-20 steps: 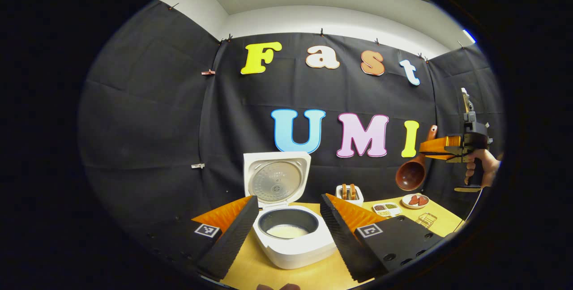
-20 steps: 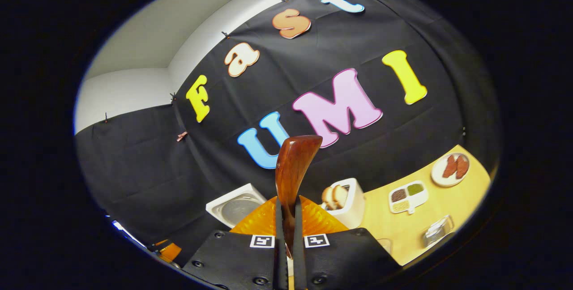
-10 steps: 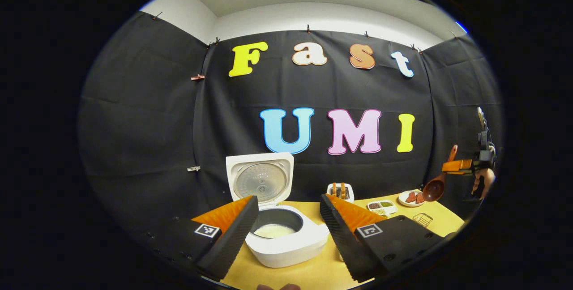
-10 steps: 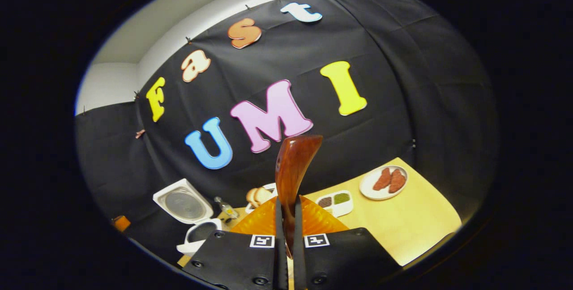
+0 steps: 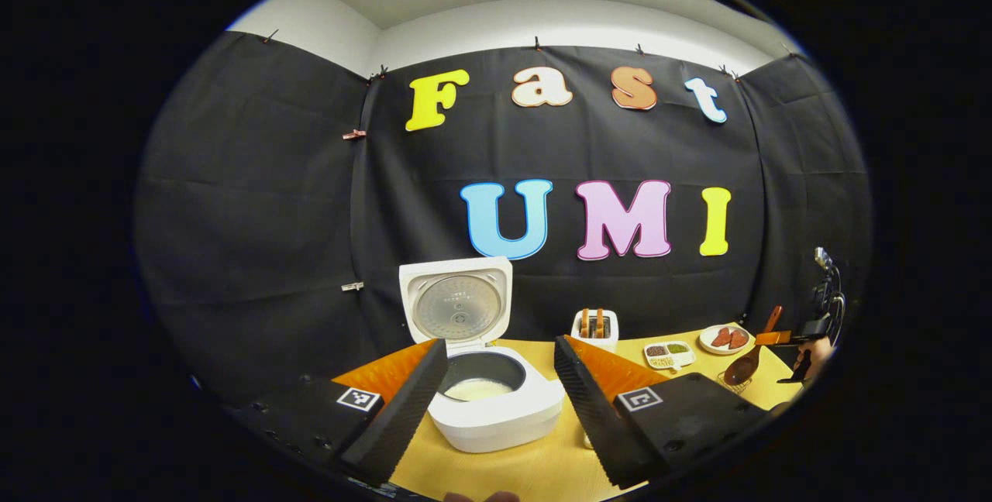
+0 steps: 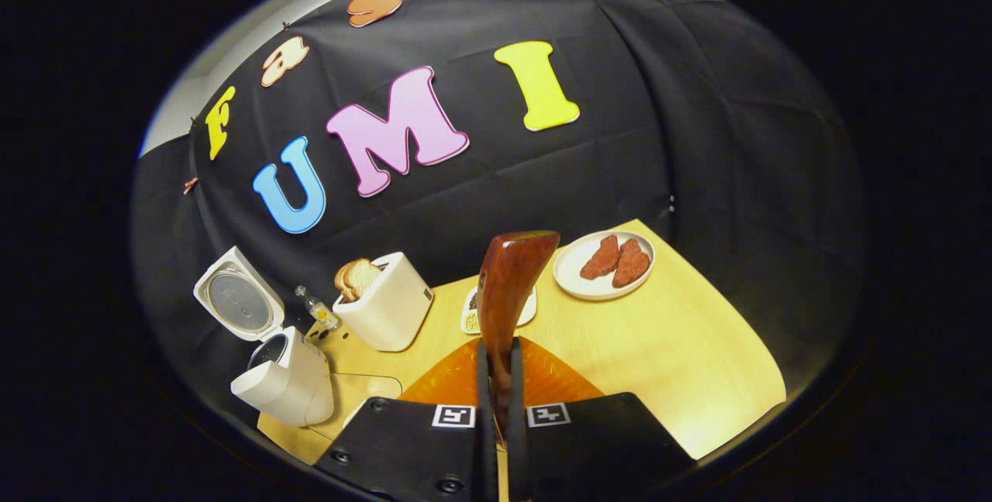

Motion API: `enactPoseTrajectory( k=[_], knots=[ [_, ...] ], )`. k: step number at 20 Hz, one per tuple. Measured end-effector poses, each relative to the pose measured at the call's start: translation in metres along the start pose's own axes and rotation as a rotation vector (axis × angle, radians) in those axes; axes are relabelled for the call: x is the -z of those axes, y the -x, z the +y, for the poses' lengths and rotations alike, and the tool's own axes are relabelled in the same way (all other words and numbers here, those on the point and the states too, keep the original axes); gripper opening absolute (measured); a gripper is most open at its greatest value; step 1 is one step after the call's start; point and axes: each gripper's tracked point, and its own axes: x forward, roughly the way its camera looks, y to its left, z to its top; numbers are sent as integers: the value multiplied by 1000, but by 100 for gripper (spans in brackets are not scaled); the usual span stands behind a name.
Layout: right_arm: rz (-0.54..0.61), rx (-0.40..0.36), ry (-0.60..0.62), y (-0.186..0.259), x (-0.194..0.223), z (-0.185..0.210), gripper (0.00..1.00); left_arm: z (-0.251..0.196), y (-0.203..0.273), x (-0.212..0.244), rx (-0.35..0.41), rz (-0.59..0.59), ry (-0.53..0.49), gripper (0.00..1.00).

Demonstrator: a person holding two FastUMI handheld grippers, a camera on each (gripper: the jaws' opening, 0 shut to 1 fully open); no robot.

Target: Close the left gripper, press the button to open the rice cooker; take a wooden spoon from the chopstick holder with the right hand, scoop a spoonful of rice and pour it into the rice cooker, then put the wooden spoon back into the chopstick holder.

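Rice cooker [image 5: 496, 401], white, sits open on the yellow wooden table [image 5: 542, 471] in the left gripper view, its lid [image 5: 457, 304] standing upright behind the dark inner pot, where a pale layer of rice [image 5: 477, 389] lies at the bottom. The left tool [image 5: 496, 390] frames the cooker with its two fingers spread wide apart, gripping nothing.

In the right gripper view, the same cooker appears at the lower left, tilted by the lens. Just right of it stands a white toaster [image 6: 386, 308] with bread slices [image 6: 355, 277] poking out of the top, and a small bottle [image 6: 316, 308] stands between cooker and toaster. Farther right lies a white plate [image 6: 577, 273] with two reddish pieces of food, and a divided dish [image 6: 470, 312] partly hidden behind the spoon.

The right tool [image 6: 500, 409] has its fingers pressed together on the wooden spoon [image 6: 508, 293] (seen edge-on here). In the left gripper view, the spoon's bowl hangs low over the table's far right edge, near a small wire holder [image 5: 736, 386]; whether they touch cannot be told. A person's hand [image 5: 814, 355] holds that tool at the edge.
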Motion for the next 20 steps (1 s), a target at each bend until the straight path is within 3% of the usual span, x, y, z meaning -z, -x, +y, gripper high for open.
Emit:
enactPoseTrajectory(
  k=[1,8,12,13,14,15,16,18,20],
  knots=[
    [7,17,12,-4,8,-5,10,2,2,0,-10,6,-8,95],
    [72,77,-54,-24,42,-28,10,13,10,1,-53,29,-36,95],
    [88,112,-100,-25,50,-37,16,13,8,1,-45,29,-39,95],
    [81,123,-102,-24,47,-38,22,13,7,0,-40,28,-35,95],
    [74,136,-104,-21,45,-41,18,13,5,1,-33,26,-31,95],
    [68,148,-105,-17,43,-42,38,12,4,0,-24,22,-29,95],
    [64,158,-108,-12,41,-43,43,12,1,-1,-13,17,-25,95],
    [61,187,-86,0,41,-48,75,13,-3,-3,12,5,-12,96],
    [28,230,-33,14,34,-54,81,16,-6,-6,34,-8,-5,96]
  ],
)
